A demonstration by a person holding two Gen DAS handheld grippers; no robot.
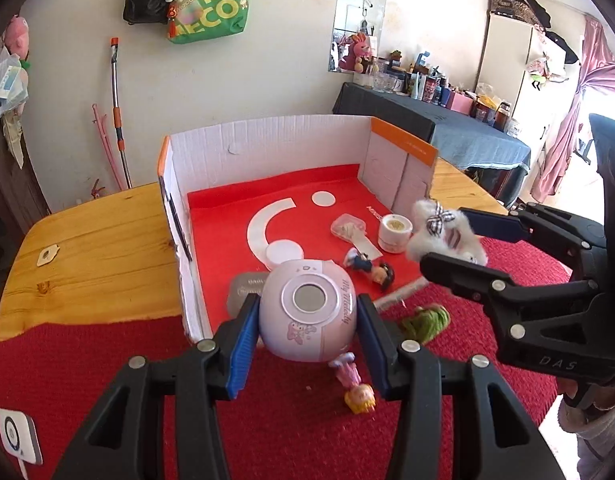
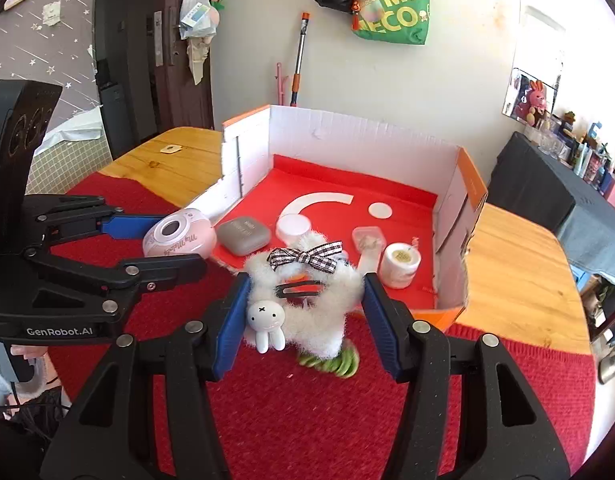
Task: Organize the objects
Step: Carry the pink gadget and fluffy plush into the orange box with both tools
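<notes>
left hand-held gripper [image 1: 307,320] gripping pink camera [image 1: 307,312] | right hand-held gripper [image 2: 303,312] clamping fluffy hair clip [image 2: 307,300] | both hovering beside white box [image 2: 347,132]

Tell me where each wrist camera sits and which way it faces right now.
Left wrist: behind the left tool, facing the open box; it clamps the pink camera.
Right wrist: behind the right tool, facing the same box; it clamps the fluffy hair clip.
Shared: box, both held items, each other's tool.
</notes>
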